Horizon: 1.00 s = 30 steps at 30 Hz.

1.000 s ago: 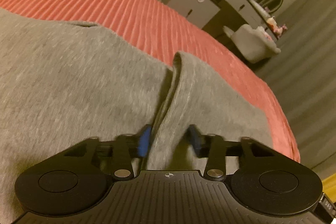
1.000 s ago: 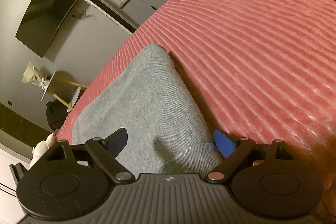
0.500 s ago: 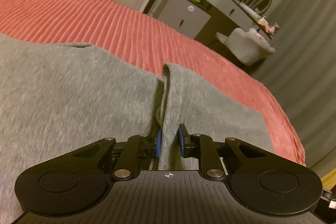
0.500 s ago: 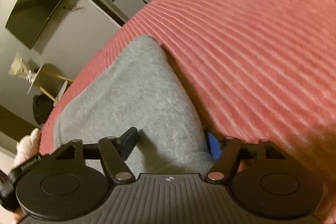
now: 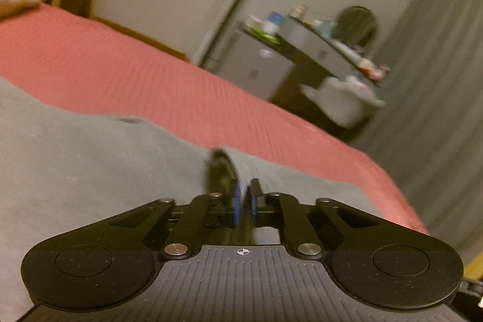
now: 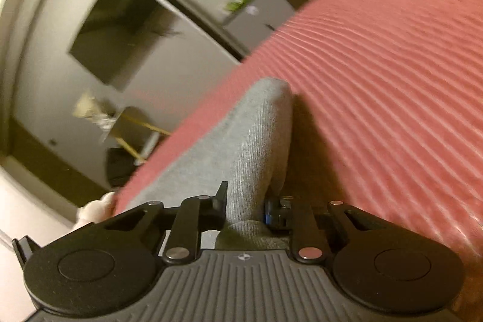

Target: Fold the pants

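pants: I see the grey pants (image 5: 90, 171) lying spread on the red ribbed bedspread (image 5: 151, 71), one narrow end reaching toward the bed's far edge in the right wrist view
left gripper: my left gripper (image 5: 244, 202) is clenched on a pinched ridge of the grey cloth
right gripper: my right gripper (image 6: 245, 205) has a bunched fold between its jaws, which are closing on it (pads already pressing the cloth, as far as I can judge)
step: taking hold at two points, ready to start the fold
next move: I judge both holds must lift together and carry the cloth over itself, keeping the edge taut and even
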{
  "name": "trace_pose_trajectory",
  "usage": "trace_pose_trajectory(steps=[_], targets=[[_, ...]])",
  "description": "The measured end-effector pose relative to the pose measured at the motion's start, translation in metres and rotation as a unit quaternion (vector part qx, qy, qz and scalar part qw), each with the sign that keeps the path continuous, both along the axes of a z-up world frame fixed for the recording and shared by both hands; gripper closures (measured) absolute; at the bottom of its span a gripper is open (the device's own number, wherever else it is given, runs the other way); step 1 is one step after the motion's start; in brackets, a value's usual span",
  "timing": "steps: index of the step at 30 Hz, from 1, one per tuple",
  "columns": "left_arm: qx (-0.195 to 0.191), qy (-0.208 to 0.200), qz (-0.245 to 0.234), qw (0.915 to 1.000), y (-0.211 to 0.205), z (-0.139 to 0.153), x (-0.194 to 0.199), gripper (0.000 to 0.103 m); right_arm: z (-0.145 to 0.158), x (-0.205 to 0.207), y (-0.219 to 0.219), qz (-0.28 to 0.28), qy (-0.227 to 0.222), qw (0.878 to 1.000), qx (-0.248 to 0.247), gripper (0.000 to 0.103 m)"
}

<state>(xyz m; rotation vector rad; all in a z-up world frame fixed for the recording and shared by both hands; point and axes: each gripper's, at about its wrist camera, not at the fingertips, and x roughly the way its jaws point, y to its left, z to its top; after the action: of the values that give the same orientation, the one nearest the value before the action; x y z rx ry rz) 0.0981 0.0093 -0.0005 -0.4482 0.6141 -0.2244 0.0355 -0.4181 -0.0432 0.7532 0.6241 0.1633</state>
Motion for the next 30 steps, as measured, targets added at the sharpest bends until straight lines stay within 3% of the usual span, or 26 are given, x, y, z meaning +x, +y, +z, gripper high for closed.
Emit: trace_pose_trajectory(steps=[2, 4, 5, 6, 8, 9, 11, 13, 16, 18, 20, 22, 26, 30], targets=[[0.047, 0.035, 0.025, 0.998, 0.003, -0.008, 0.007, 0.091, -0.004, 0.006, 0.002, -0.028, 0.053, 0.997, -0.042, 0.077], [0.073, 0.075, 0.049, 0.9933, 0.006, -0.023, 0.012, 0.085, -0.014, 0.016, 0.001, -0.065, 0.119, 0.988, -0.068, 0.045], [0.069, 0.086, 0.05, 0.9926, 0.007, -0.027, 0.014, 0.085, -0.018, 0.019, -0.001, -0.076, 0.129, 0.987, -0.064, 0.041], [0.063, 0.085, 0.048, 0.9933, 0.007, -0.027, 0.014, 0.083, -0.017, 0.018, -0.006, -0.088, 0.122, 0.987, -0.055, 0.039], [0.055, 0.061, 0.029, 0.9962, 0.0, -0.019, 0.01, 0.059, -0.01, 0.01, -0.01, -0.11, 0.087, 0.988, -0.06, 0.039], [0.053, 0.047, 0.017, 0.9973, -0.005, -0.015, 0.007, 0.052, -0.005, 0.005, -0.01, -0.111, 0.064, 0.99, -0.064, 0.037], [0.046, 0.033, -0.011, 0.9983, -0.018, -0.012, 0.005, 0.036, 0.001, 0.0, -0.006, -0.095, 0.031, 0.993, -0.066, 0.031], [0.045, 0.049, -0.024, 0.9975, -0.03, -0.02, 0.01, 0.025, 0.0, 0.005, 0.001, -0.067, 0.034, 0.994, -0.077, 0.027], [0.046, 0.091, -0.008, 0.9948, -0.032, -0.036, 0.027, 0.028, -0.006, 0.022, 0.013, -0.038, 0.065, 0.992, -0.1, 0.027], [0.024, 0.086, -0.008, 0.996, -0.027, -0.039, 0.03, 0.032, -0.009, 0.028, 0.016, -0.031, 0.075, 0.991, -0.105, 0.026], [0.013, 0.085, -0.018, 0.9961, -0.023, -0.039, 0.032, 0.053, -0.009, 0.027, 0.016, -0.039, 0.082, 0.989, -0.114, 0.026], [0.033, 0.09, -0.022, 0.9952, -0.024, -0.043, 0.031, 0.061, -0.007, 0.026, 0.017, -0.053, 0.085, 0.987, -0.128, 0.026], [0.089, 0.081, -0.024, 0.9924, -0.037, -0.043, 0.032, 0.062, -0.006, 0.027, 0.03, -0.051, 0.098, 0.978, -0.176, 0.026], [0.103, 0.075, -0.018, 0.9917, -0.042, -0.039, 0.025, 0.062, -0.013, 0.034, 0.038, -0.041, 0.131, 0.969, -0.205, 0.02]])
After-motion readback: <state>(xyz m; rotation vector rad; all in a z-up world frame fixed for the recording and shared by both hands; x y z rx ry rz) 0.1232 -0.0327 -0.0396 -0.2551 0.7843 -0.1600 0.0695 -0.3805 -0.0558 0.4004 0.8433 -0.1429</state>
